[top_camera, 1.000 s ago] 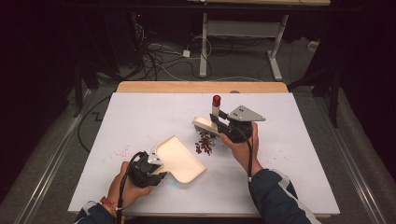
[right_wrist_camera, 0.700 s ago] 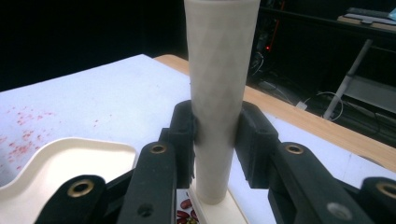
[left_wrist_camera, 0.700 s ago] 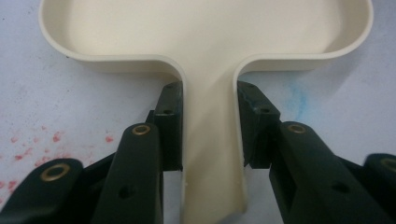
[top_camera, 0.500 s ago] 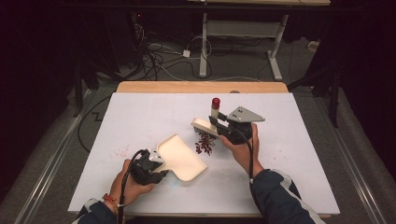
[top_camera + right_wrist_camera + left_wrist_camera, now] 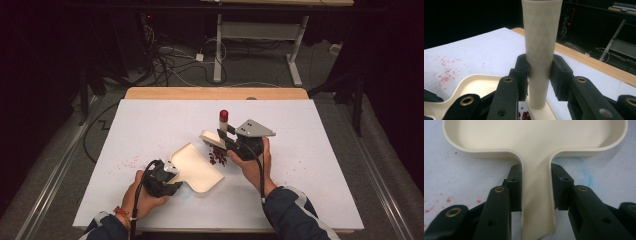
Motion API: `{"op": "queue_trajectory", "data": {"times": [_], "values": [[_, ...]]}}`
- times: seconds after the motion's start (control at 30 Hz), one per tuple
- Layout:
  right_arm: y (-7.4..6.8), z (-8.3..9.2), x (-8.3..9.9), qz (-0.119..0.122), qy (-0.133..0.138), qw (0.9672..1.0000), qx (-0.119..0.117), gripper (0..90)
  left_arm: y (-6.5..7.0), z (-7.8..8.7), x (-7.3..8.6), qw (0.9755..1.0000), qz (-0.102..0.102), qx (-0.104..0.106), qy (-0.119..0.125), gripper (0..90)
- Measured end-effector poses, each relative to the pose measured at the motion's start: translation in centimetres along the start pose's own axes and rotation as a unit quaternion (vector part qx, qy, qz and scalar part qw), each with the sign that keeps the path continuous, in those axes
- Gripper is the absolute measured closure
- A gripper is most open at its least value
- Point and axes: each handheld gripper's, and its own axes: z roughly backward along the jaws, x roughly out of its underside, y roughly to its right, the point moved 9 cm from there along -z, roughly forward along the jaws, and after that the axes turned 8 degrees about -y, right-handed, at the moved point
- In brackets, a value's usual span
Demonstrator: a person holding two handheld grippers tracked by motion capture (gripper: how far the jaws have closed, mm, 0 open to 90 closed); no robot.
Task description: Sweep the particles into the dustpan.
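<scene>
Cream dustpan [image 5: 197, 167] lies flat on the table [image 5: 125, 130], left gripper [image 5: 535, 188] clamping its handle; right gripper [image 5: 539, 75] pinches the brush [image 5: 220, 131] upright beside red bits [image 5: 218, 157] — likely sweeping them in next.

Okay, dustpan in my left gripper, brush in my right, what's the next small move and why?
Probably sweep the brush toward the dustpan. The red bits lie on the table between the brush head and the pan's open edge, the left gripper clamps the pan's handle, and the right gripper grips the brush handle upright.
</scene>
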Motion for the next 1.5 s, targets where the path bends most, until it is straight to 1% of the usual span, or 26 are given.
{"op": "queue_trajectory", "data": {"times": [0.03,0.23,0.33,0.43,0.5,0.6,0.63,0.7,0.8,0.83,0.87,0.93,1.0,1.03,1.07,1.1,1.13,1.17,1.2,1.23,1.3,1.33,1.4,1.5], "values": [[-0.1,0.0,0.0,-0.003,0.0,1.0,-0.001,70.1,0.0,0.0,0.0,1.0,0.0,-0.001,-0.001,64.2],[-0.5,0.0,0.0,-0.003,0.002,1.0,0.0,70.0,0.1,0.0,-0.4,1.0,0.007,-0.002,-0.003,64.2],[-0.7,0.0,-0.1,0.004,0.001,1.0,-0.002,70.1,0.2,0.2,-0.8,0.9999,0.01,-0.001,-0.011,64.1],[-0.7,0.0,-0.1,-0.005,0.001,1.0,-0.004,70.0,0.2,0.1,-0.9,0.9998,0.017,0.0,-0.013,64.1],[-0.7,0.0,-0.1,-0.004,0.001,1.0,-0.003,70.0,0.1,0.0,-1.1,0.9997,0.02,-0.001,-0.013,64.2],[-1.0,0.1,0.0,-0.006,0.003,1.0,-0.006,69.9,0.1,-0.2,-1.1,0.9997,0.018,-0.004,-0.019,64.2],[-1.0,0.1,0.0,-0.01,0.004,0.9999,-0.007,69.9,0.2,-0.2,-1.2,0.9996,0.023,-0.002,-0.017,64.1],[-1.2,0.3,0.0,-0.01,0.003,0.9999,-0.008,70.0,0.2,-0.3,-1.3,0.9996,0.023,-0.004,-0.019,64.1],[-1.8,0.6,-0.1,-0.026,0.005,0.9995,-0.018,70.2,0.2,-0.4,-1.3,0.9995,0.025,-0.005,-0.02,64.1],[-2.2,0.6,-0.1,-0.025,0.005,0.9996,-0.011,70.1,0.2,-0.4,-1.3,0.9995,0.026,-0.005,-0.019,64.1],[-2.2,0.6,-0.1,-0.025,0.005,0.9996,-0.011,70.1,0.2,-0.4,-1.3,0.9994,0.027,-0.005,-0.019,64.1],[-2.6,0.6,-0.2,-0.034,0.006,0.9993,-0.013,70.0,0.2,-0.5,-1.3,0.9994,0.028,-0.004,-0.021,64.1],[-3.0,0.5,-0.2,-0.035,0.004,0.9994,-0.008,69.9,0.3,-0.6,-1.4,0.9993,0.029,-0.004,-0.024,64.1],[-3.5,0.5,-0.4,-0.04,0.007,0.9992,-0.007,70.1,0.3,-0.6,-1.4,0.9993,0.029,-0.004,-0.025,64.1],[-3.5,0.5,-0.4,-0.04,0.007,0.9992,-0.007,70.1,0.3,-0.6,-1.4,0.9993,0.03,-0.003,-0.025,64.1],[-4.1,0.5,-0.6,-0.042,0.01,0.999,-0.01,70.1,0.3,-0.6,-1.4,0.9992,0.029,-0.002,-0.026,64.1],[-4.5,0.5,-0.7,-0.04,0.009,0.9991,-0.009,70.1,0.3,-0.7,-1.4,0.9992,0.031,-0.001,-0.024,64.1],[-4.5,0.5,-0.7,-0.04,0.009,0.9991,-0.009,70.1,0.2,-0.6,-1.4,0.9993,0.031,-0.001,-0.023,64.1],[-4.8,0.6,-0.7,-0.042,0.011,0.999,-0.007,70.2,0.3,-0.7,-1.4,0.9992,0.033,-0.001,-0.023,64.1],[-5.5,0.6,-0.8,-0.043,0.015,0.9988,-0.017,70.3,0.3,-0.7,-1.4,0.9992,0.034,-0.002,-0.023,64.0],[-5.9,0.5,-0.9,-0.029,0.015,0.9994,-0.013,70.2,0.3,-0.7,-1.4,0.9992,0.033,-0.002,-0.022,64.1],[-6.2,0.5,-0.9,-0.025,0.015,0.9994,-0.018,70.3,0.3,-0.7,-1.3,0.9992,0.032,-0.002,-0.023,64.1],[-6.3,0.6,-1.0,-0.022,0.015,0.9994,-0.021,70.4,0.2,-0.6,-1.3,0.9994,0.024,-0.005,-0.026,64.1],[-6.0,0.7,-1.3,-0.016,0.021,0.9994,-0.024,70.6,0.2,-0.6,-1.2,0.9995,0.022,-0.001,-0.024,64.1]]}}
